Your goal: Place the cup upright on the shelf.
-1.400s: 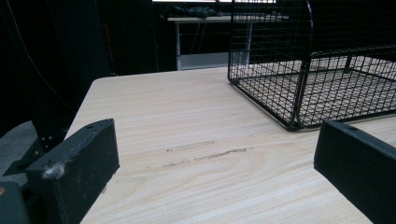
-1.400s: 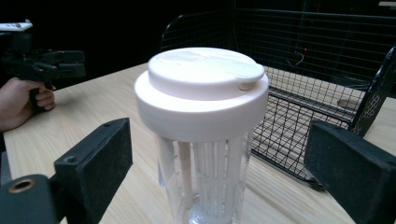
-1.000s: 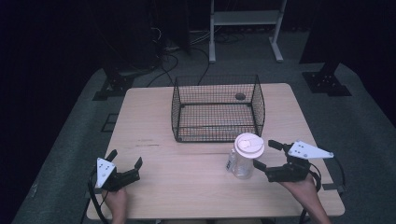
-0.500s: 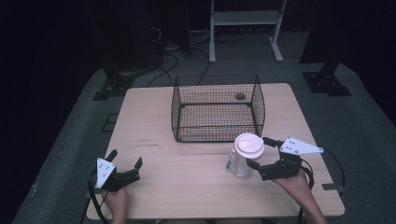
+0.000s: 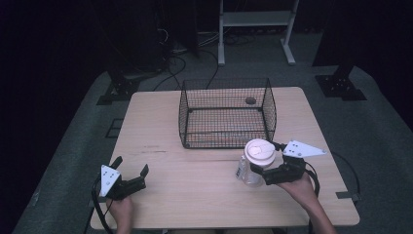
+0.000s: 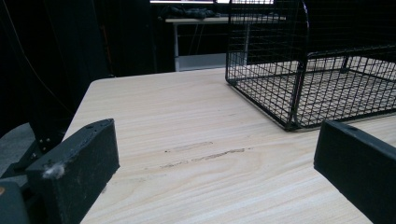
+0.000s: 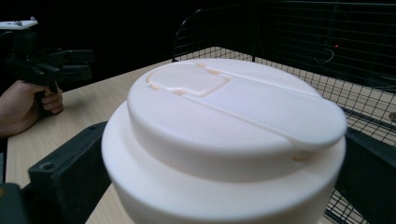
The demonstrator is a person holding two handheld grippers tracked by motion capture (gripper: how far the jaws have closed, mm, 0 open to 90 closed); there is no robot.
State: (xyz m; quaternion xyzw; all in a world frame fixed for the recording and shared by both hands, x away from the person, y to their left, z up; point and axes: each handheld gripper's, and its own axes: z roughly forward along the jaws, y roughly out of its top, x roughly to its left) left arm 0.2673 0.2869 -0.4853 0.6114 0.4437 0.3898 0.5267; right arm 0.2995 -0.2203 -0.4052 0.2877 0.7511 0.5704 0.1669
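The right gripper (image 5: 260, 163) stands at a clear jar (image 5: 251, 170) with a white lid (image 7: 224, 135), near the table's (image 5: 195, 195) right edge and just in front of the wire basket's (image 5: 226, 114) front right corner. In the right gripper view its jaws stand either side of the jar just below the lid, close against it; whether they press the jar I cannot tell. The jar is upright on the table, and from the high view I cannot tell whether it touches the basket. The basket sits at the middle of the far edge, with a small dark object (image 5: 250, 101) by its far right corner.

The left gripper (image 5: 131, 178) rests near the front left corner, jaws wide apart, with only bare wood between them. It is well apart from the jar.
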